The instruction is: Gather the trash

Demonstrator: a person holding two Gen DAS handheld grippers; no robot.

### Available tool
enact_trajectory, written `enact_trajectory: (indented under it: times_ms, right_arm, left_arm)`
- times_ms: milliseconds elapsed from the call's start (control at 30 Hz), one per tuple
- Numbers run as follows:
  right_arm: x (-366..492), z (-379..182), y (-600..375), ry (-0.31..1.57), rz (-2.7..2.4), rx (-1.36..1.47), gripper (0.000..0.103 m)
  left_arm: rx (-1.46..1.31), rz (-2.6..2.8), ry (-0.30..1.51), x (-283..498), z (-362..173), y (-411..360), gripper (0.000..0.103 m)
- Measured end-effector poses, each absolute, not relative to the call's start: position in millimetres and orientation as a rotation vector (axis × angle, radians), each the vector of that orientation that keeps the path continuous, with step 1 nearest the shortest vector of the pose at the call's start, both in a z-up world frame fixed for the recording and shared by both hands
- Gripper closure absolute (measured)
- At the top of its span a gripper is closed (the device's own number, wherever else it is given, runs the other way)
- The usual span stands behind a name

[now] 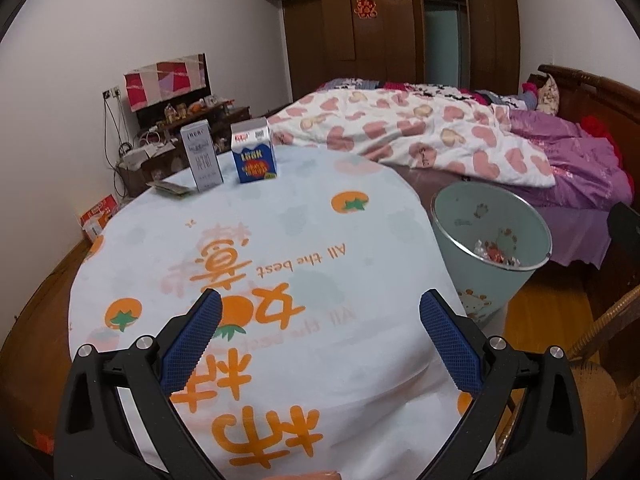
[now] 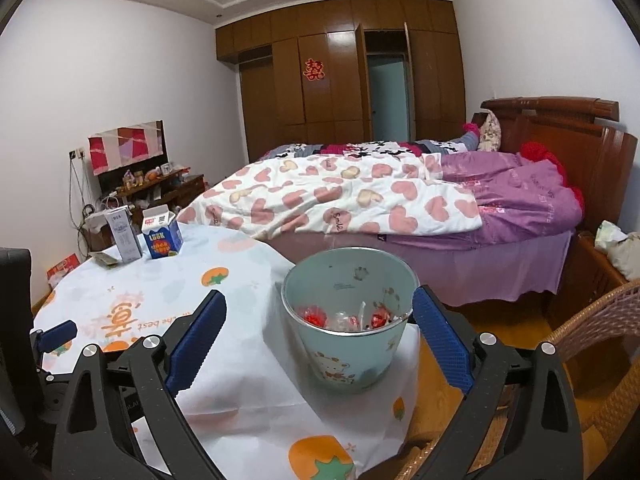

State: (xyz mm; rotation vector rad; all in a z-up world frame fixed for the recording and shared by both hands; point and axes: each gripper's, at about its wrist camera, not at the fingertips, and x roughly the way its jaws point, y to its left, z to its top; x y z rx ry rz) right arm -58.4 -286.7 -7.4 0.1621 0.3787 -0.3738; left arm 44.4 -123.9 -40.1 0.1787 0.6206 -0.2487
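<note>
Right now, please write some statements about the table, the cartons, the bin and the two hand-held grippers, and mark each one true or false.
1. The blue milk carton lies flat on the table. False: it stands upright.
2. The grey box stands beside the blue carton. True.
3. The bin is empty. False: wrappers lie inside.
4. The left hand-held gripper holds nothing. True.
5. The right hand-held gripper is shut. False: it is open.

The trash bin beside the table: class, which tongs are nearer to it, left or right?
Right. The right tongs frame the trash bin just ahead. The left tongs hang over the table, with the bin off to their right.
</note>
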Motion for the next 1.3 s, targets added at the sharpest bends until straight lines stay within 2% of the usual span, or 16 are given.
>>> enact_trajectory:
  times_ms: [1300]
  right_arm:
    - [-57, -9, -284, 0.394, -0.358, 0.185, 0.010]
  left_arm:
    - [0.168, -0.172, 0.565, 35, -25, -113, 0.006]
